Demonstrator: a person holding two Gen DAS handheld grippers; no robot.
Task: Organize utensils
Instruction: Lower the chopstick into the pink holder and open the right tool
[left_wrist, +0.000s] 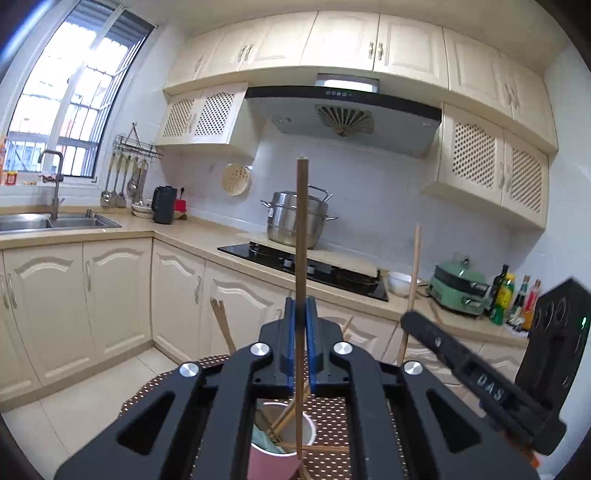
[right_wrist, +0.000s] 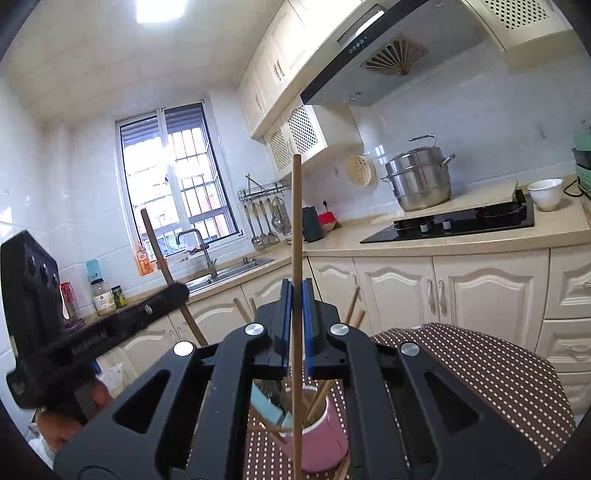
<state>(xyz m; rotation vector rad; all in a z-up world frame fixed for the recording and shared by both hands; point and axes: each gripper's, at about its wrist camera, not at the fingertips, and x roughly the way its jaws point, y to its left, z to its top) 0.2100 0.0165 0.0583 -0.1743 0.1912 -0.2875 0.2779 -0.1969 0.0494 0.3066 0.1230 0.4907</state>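
My left gripper (left_wrist: 301, 306) is shut on a dark wooden chopstick (left_wrist: 301, 229) that stands upright between its blue pads. Below it, a pink cup (left_wrist: 266, 461) on the dotted tablecloth (left_wrist: 147, 391) holds several chopsticks and a teal utensil. My right gripper (right_wrist: 295, 290) is likewise shut on a lighter chopstick (right_wrist: 295, 214), upright above the same pink cup (right_wrist: 325, 443). Each gripper shows in the other's view: the right gripper (left_wrist: 408, 319) with its stick at the right, the left gripper (right_wrist: 181, 291) with its stick at the left.
A loose chopstick (left_wrist: 325, 447) lies on the cloth beside the cup. Behind runs an L-shaped counter with a sink (left_wrist: 55, 221), a black hob (left_wrist: 303, 266), a steel pot (left_wrist: 295, 221), a white bowl (right_wrist: 545, 192) and bottles (left_wrist: 513, 295). A hand (right_wrist: 62, 424) holds the left gripper.
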